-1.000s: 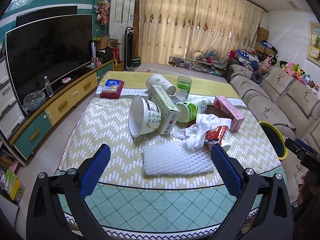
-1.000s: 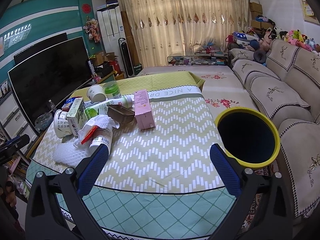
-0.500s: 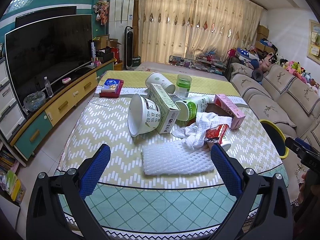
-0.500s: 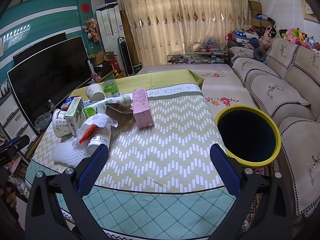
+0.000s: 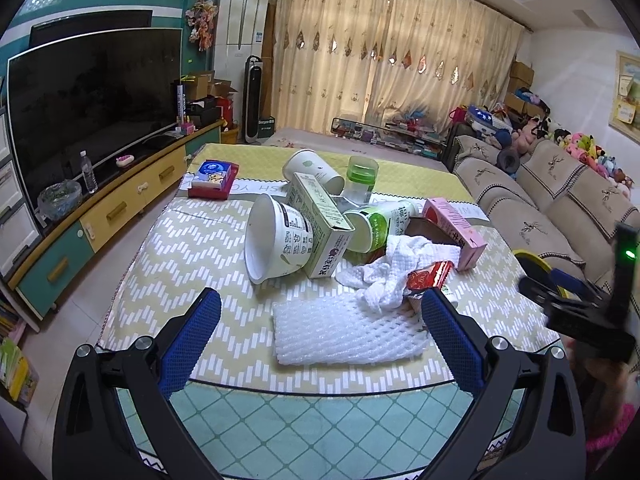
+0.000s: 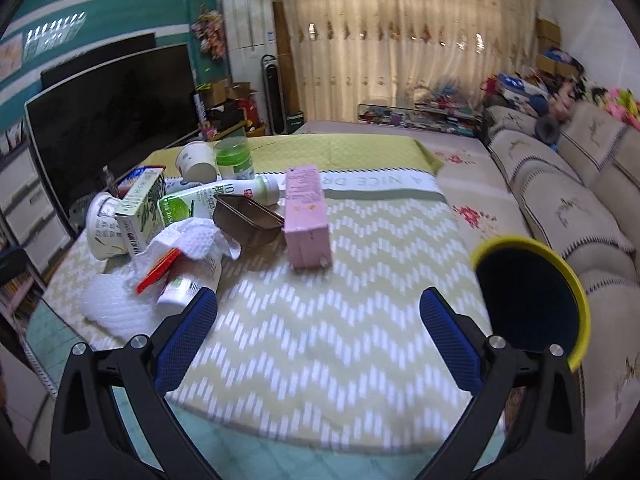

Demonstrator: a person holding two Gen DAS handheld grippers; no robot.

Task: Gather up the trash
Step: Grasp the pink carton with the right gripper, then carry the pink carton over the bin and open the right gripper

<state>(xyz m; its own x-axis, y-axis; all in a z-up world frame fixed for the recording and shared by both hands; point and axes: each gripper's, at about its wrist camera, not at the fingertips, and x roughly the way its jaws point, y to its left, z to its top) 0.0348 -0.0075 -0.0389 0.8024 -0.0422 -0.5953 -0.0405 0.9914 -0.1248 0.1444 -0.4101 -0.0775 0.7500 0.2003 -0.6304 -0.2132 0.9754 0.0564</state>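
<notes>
Both the left gripper (image 5: pixel 320 320) and right gripper (image 6: pixel 318 318) hover empty with jaws wide apart over the table (image 6: pixel 340 320), the trash pile (image 5: pixel 344 240) ahead, yellow-rimmed bin (image 6: pixel 532 300) beside the table's right edge.

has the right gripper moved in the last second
Yes. In the right wrist view the pink carton looms larger and the yellow-rimmed bin sits lower right, so the right gripper moved forward.

Blur: the whole right wrist view is smeared.
Hidden: crumpled white cloth (image 5: pixel 394 268) covers part of the brown plastic tray (image 6: pixel 246 216).
Cut off: yellow-rimmed dark bin (image 5: pixel 534 264), far right.
</notes>
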